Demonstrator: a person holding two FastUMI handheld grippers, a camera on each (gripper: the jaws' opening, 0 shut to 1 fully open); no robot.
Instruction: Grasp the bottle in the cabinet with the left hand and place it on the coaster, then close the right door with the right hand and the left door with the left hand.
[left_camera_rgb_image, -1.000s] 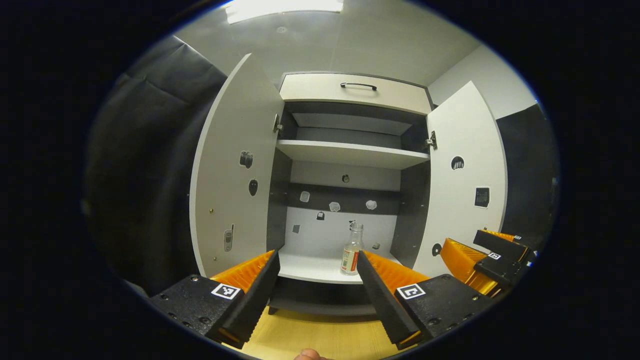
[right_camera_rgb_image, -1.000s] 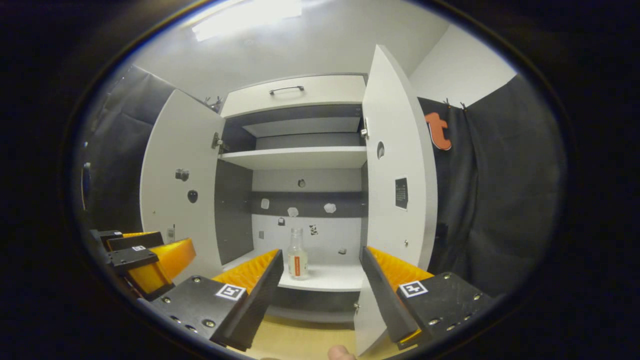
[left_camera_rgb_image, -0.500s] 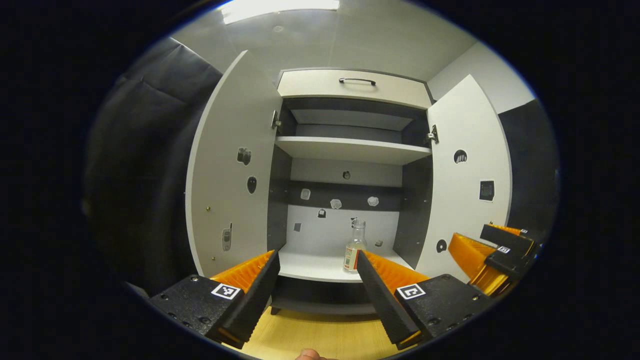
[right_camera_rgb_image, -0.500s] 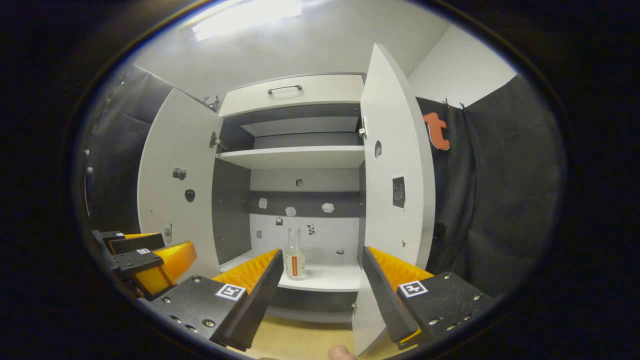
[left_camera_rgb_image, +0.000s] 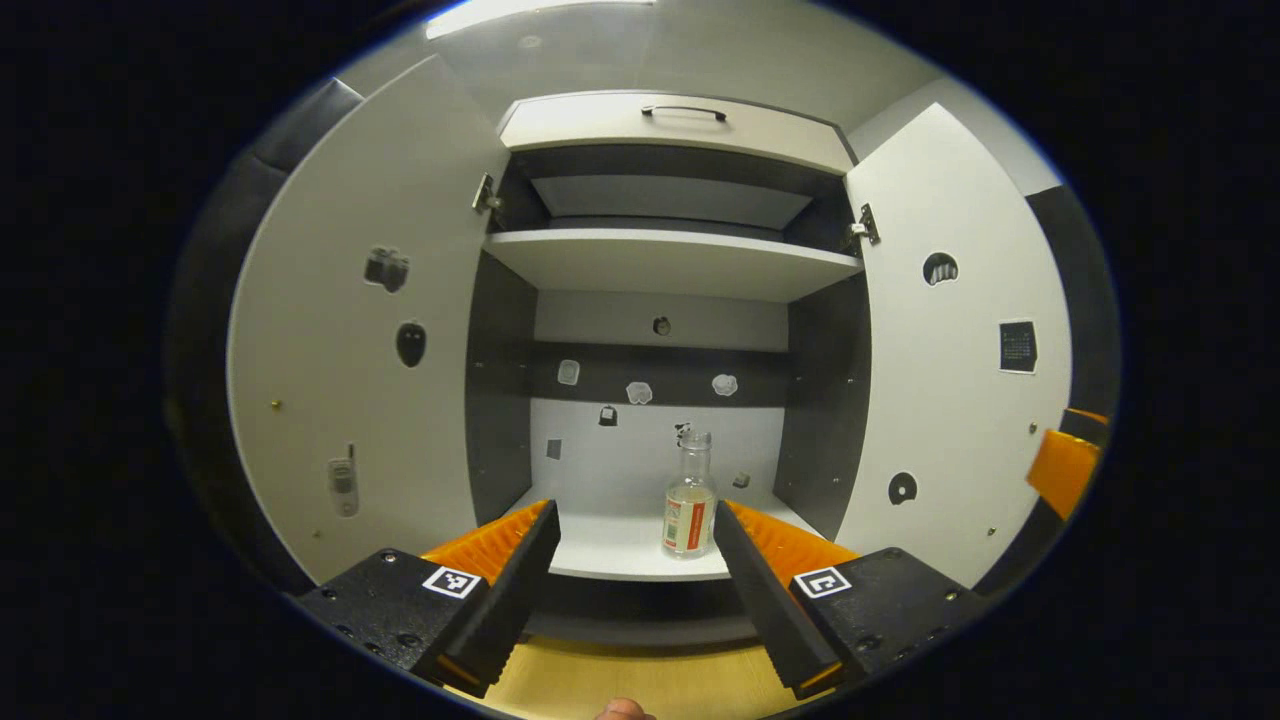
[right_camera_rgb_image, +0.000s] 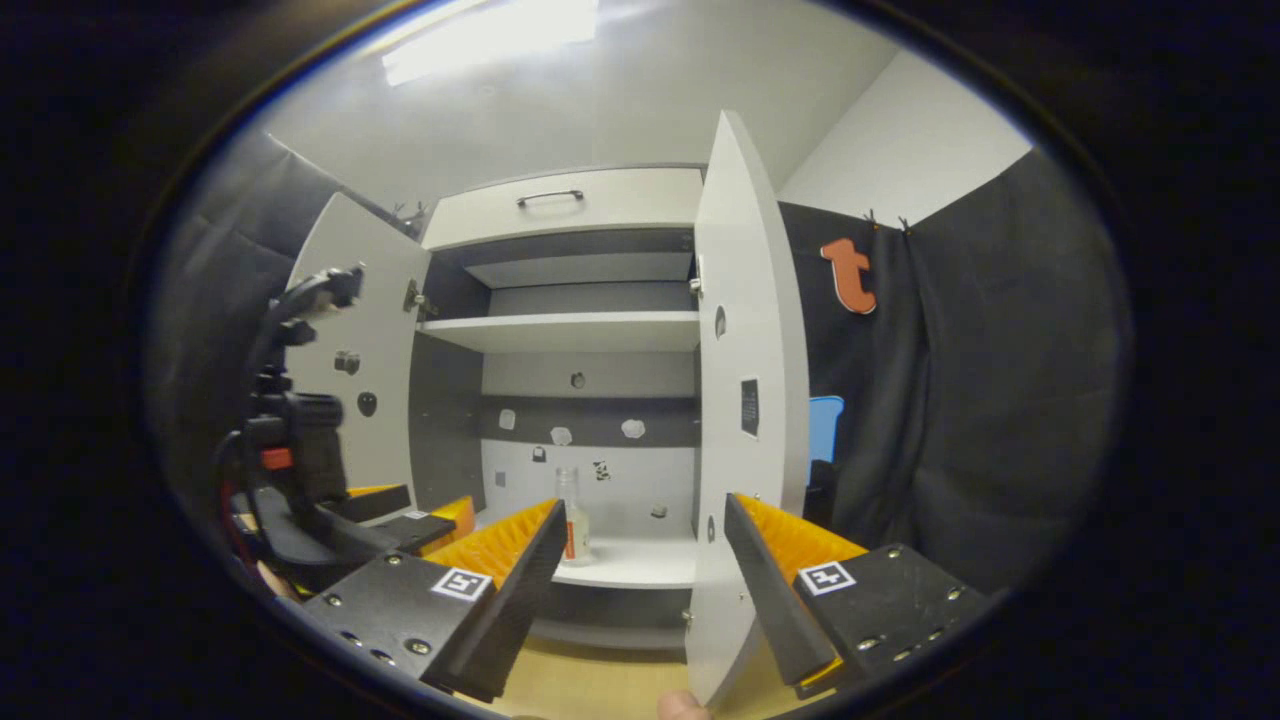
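A small clear bottle (left_camera_rgb_image: 689, 505) with a red and white label stands upright on the lower shelf (left_camera_rgb_image: 620, 545) of the open cabinet, right of centre. My left gripper (left_camera_rgb_image: 635, 518) is open in front of the shelf edge, short of the bottle, which sits close to its right finger. In the right gripper view the bottle (right_camera_rgb_image: 570, 512) is partly hidden behind that gripper's left finger. The right gripper (right_camera_rgb_image: 645, 510) is open and empty, with the right door's (right_camera_rgb_image: 745, 400) edge between its fingers. The left gripper (right_camera_rgb_image: 420, 505) and its mount appear ahead at the left.
Both doors stand wide open: left door (left_camera_rgb_image: 350, 330), right door (left_camera_rgb_image: 950, 350). An upper shelf (left_camera_rgb_image: 670, 262) and a drawer with a handle (left_camera_rgb_image: 680, 112) are above. A light wooden surface (left_camera_rgb_image: 640, 680) lies below the cabinet. Black cloth (right_camera_rgb_image: 960, 400) hangs to the right.
My left gripper has moved forward toward the cabinet, so the bottle and doors look larger. The right gripper has dropped back and swung slightly right; the left gripper now shows ahead of it.
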